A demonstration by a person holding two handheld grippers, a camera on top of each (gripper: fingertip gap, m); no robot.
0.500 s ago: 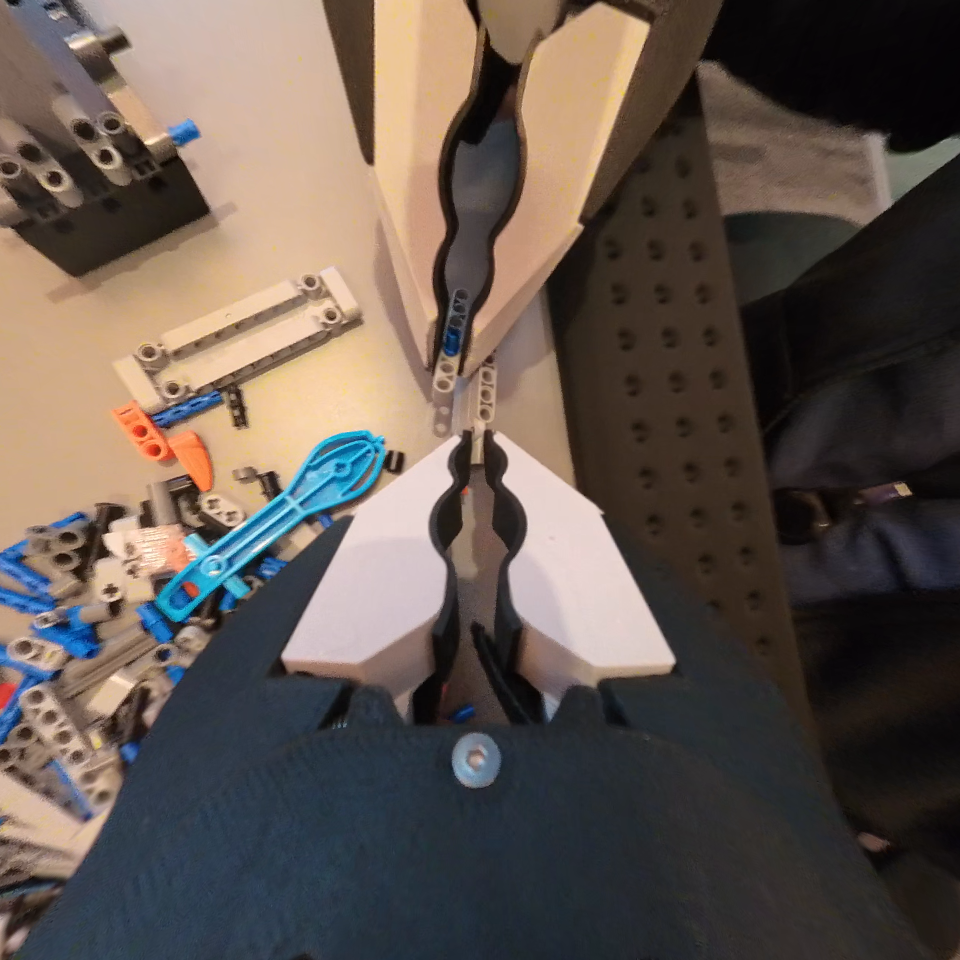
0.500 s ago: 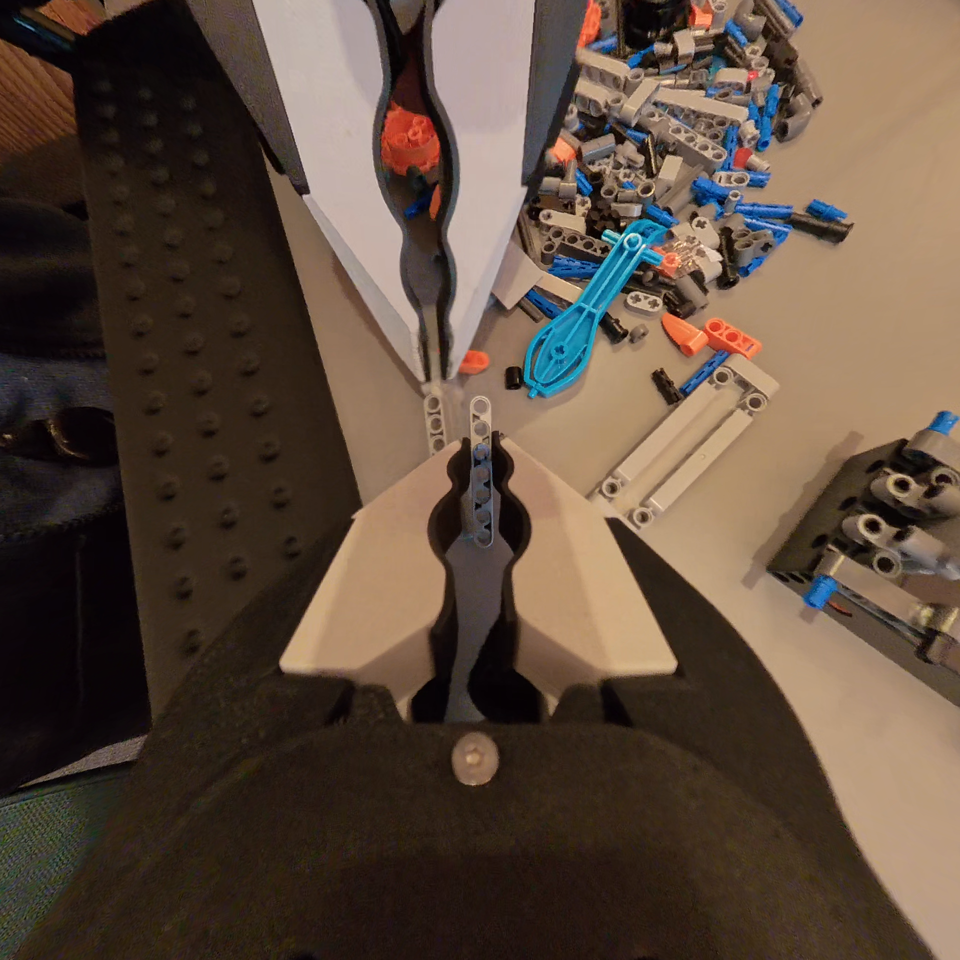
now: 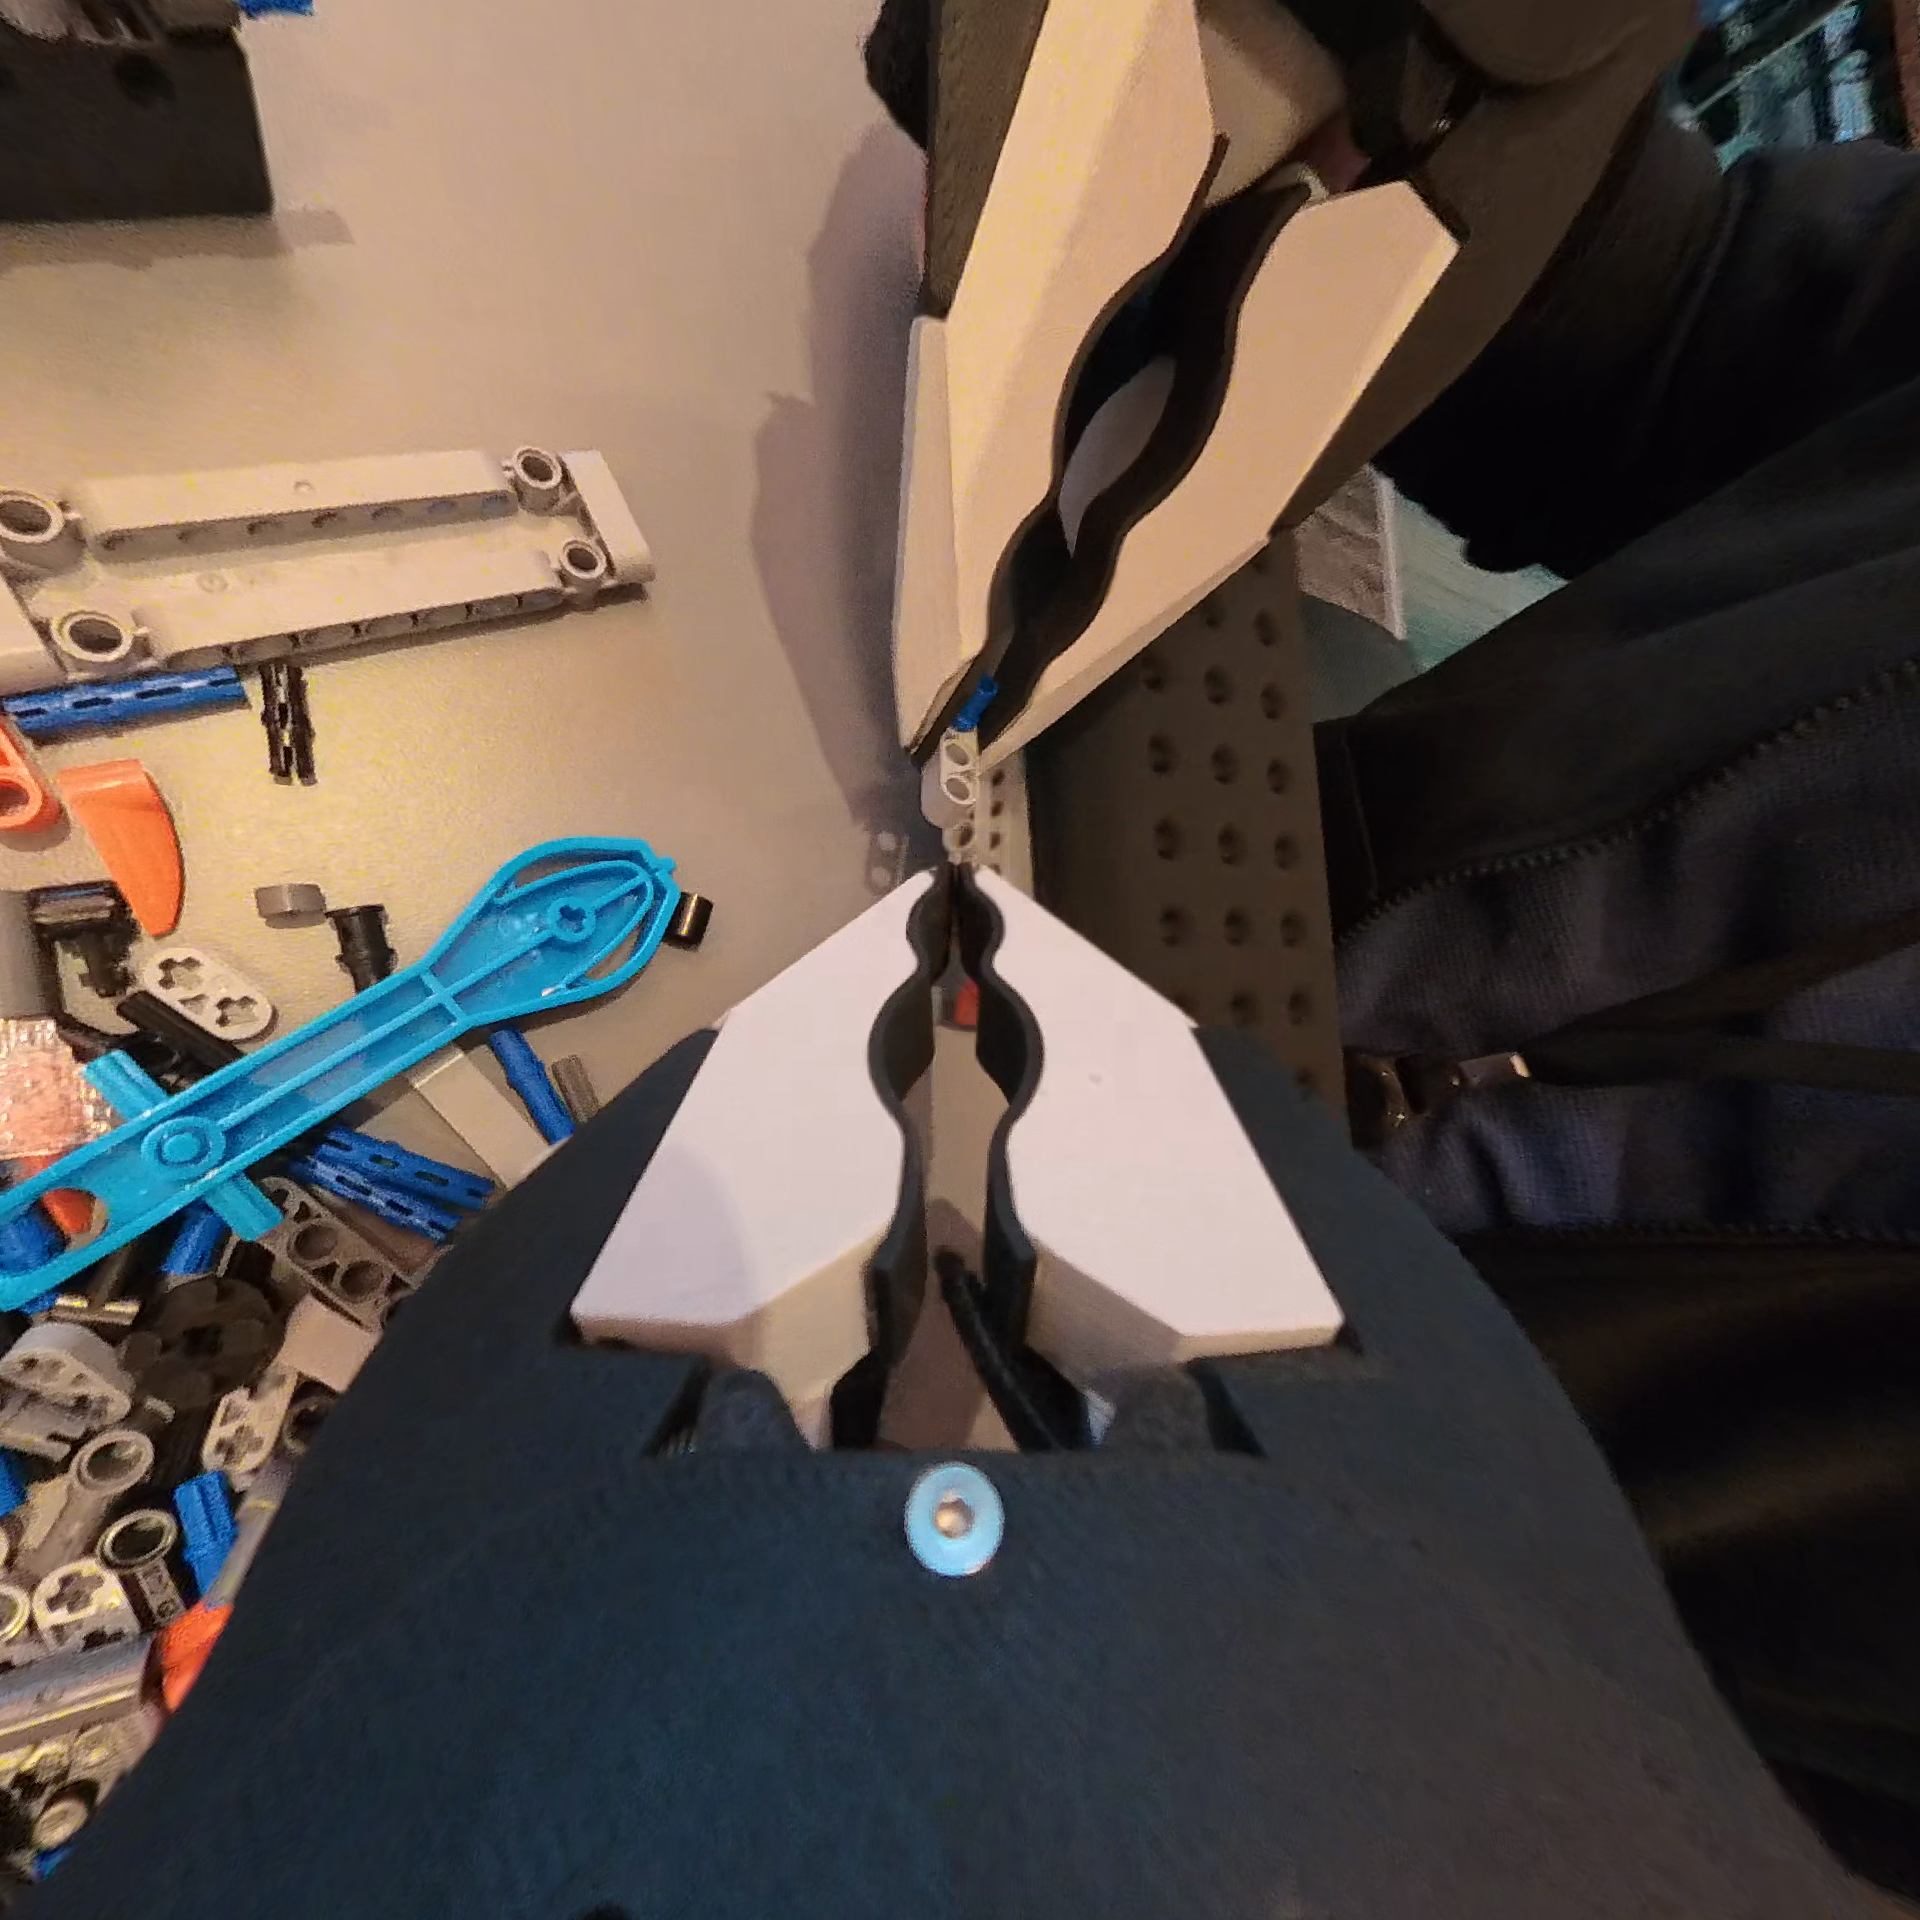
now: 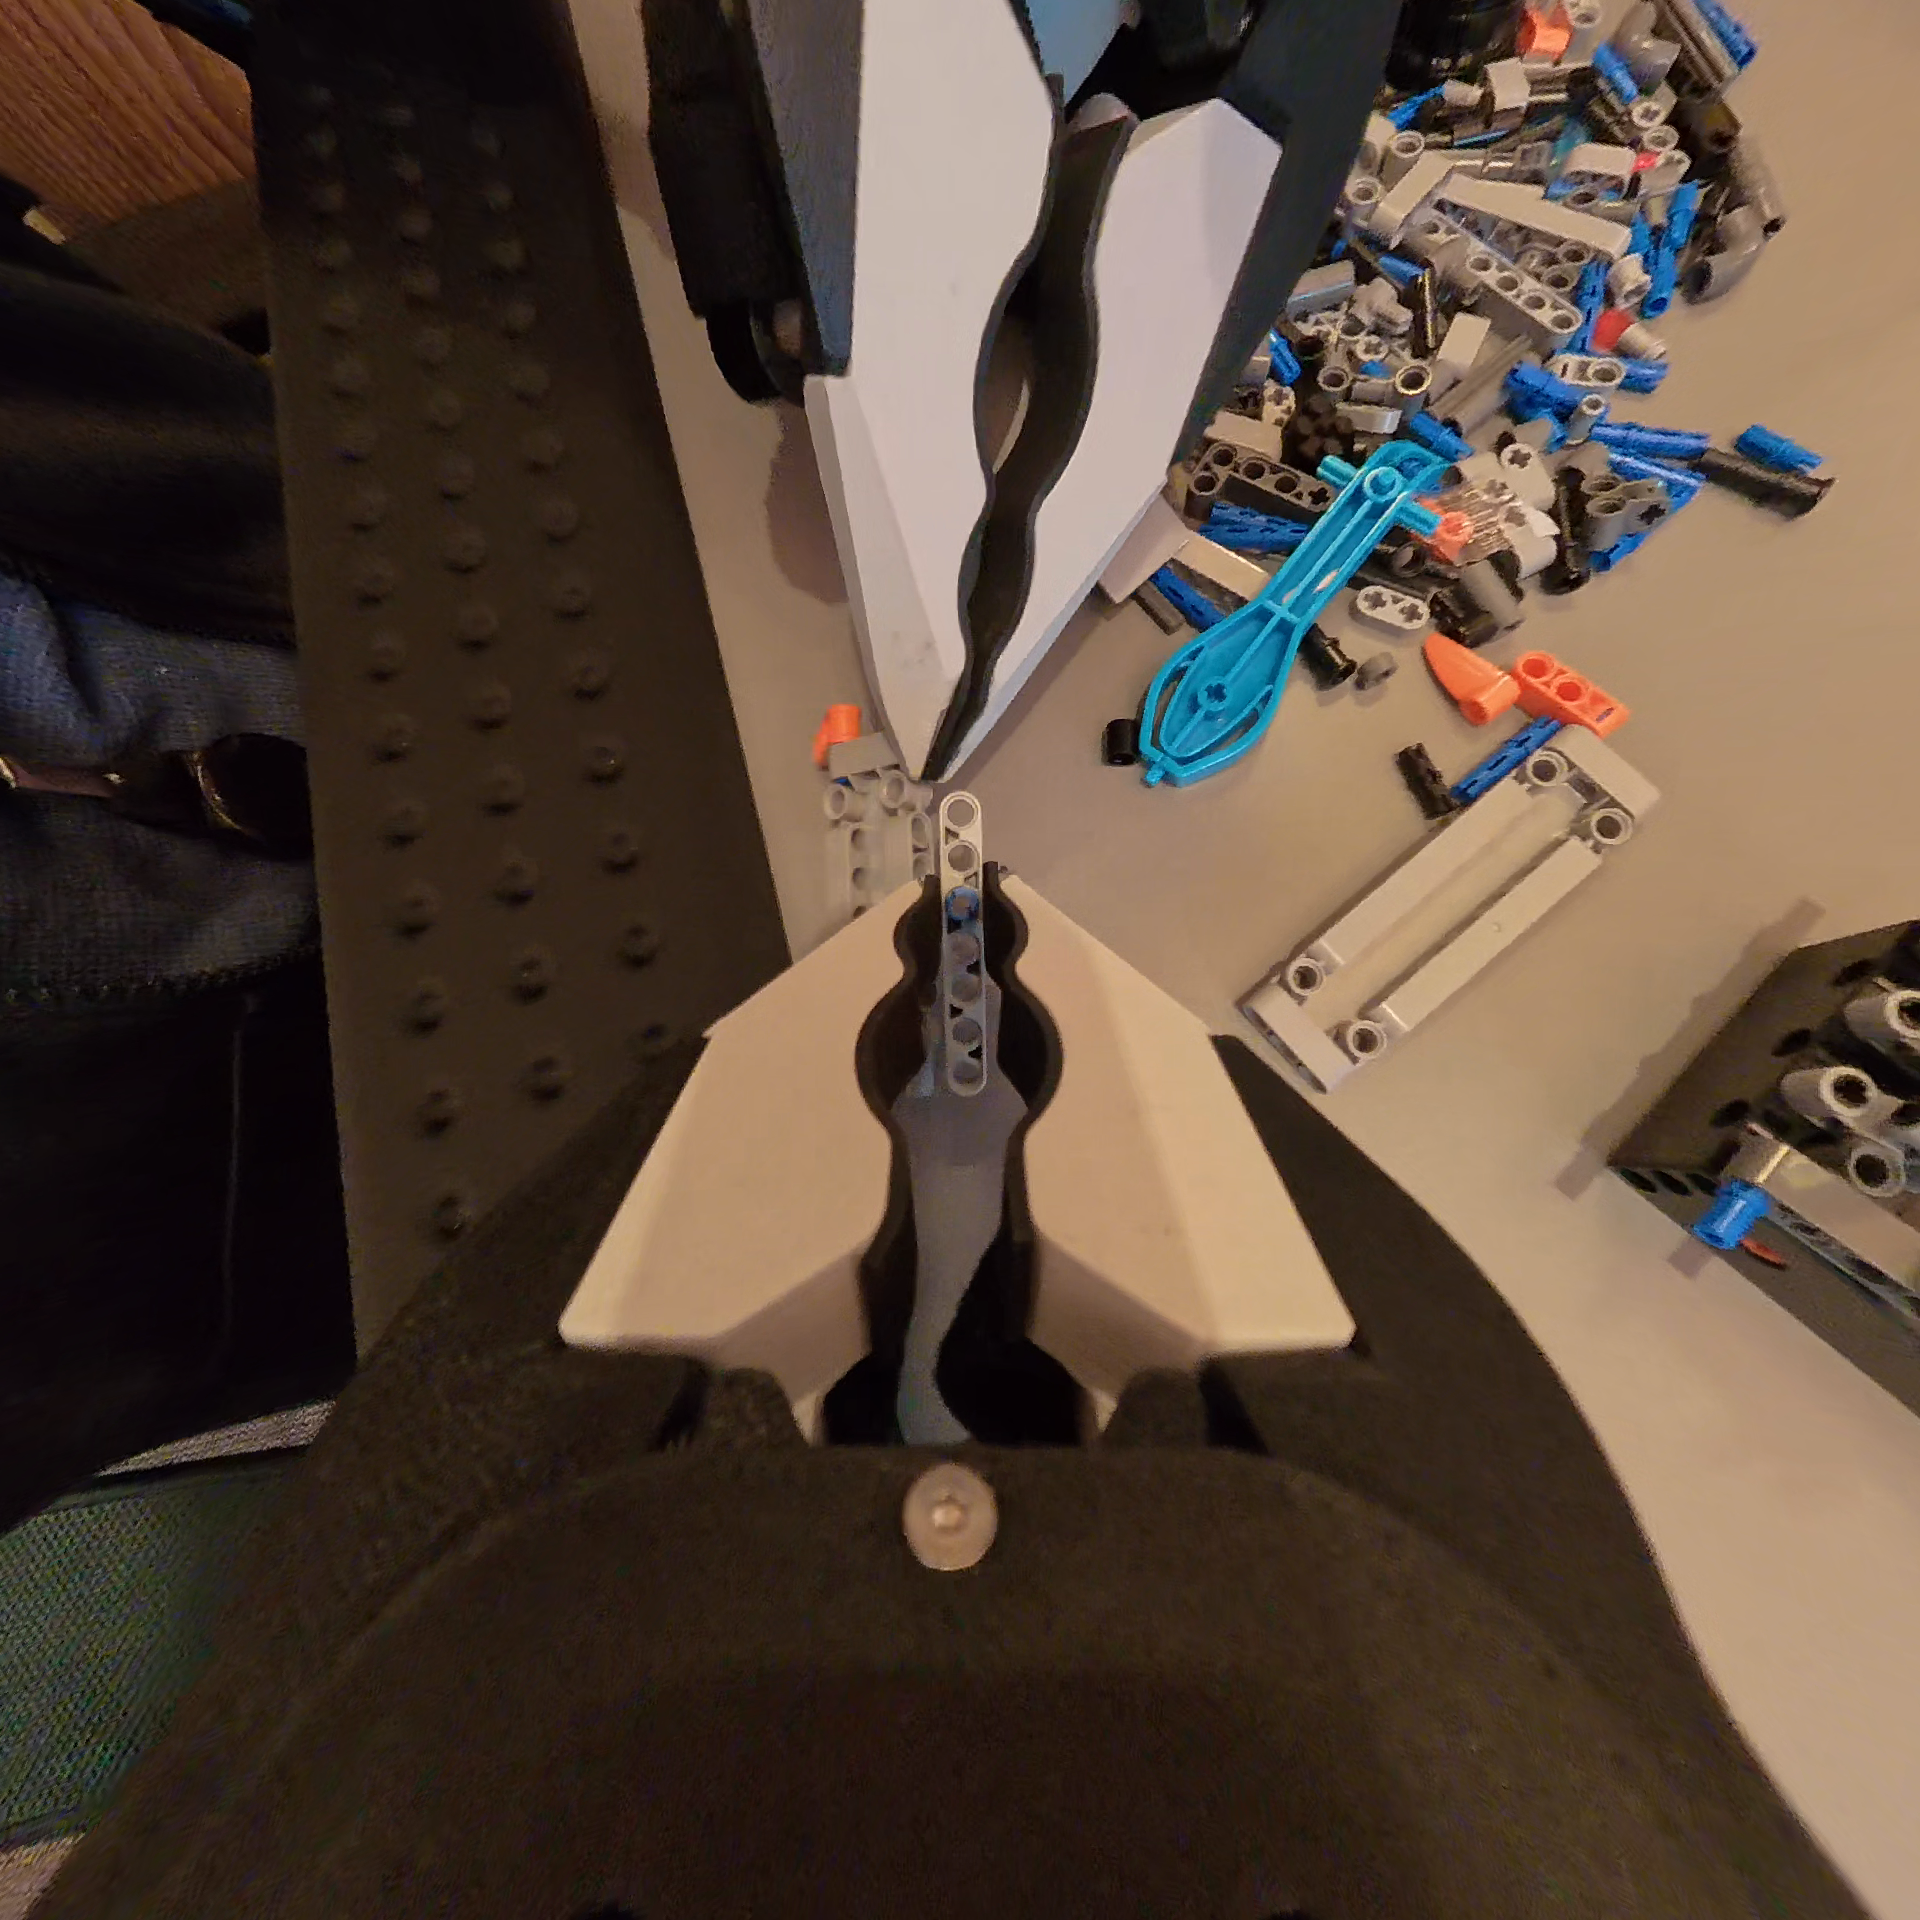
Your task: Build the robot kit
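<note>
Grey plastic is what both grippers are pinching: the right gripper (image 4: 961, 883) has its fingers clamped on a thin light-grey beam (image 4: 961, 966) with a row of holes and a blue pin (image 4: 964, 902) in it, one end sticking out past the tips. Facing it tip to tip, the left gripper (image 3: 954, 878) has its fingers pressed together on a small grey piece (image 4: 883, 821) with an orange bit (image 4: 836, 732) attached; how it is gripped is hard to make out. The two grey parts sit just beside each other, above the beige surface (image 4: 1143, 883) near a black studded strip (image 4: 468, 571). Off to the side lie a bright blue paddle-shaped part (image 4: 1262, 634), a long grey frame (image 4: 1455, 914), a heap of loose blue, grey and black pieces (image 4: 1507, 312), and a dark block assembly (image 4: 1818, 1143).
</note>
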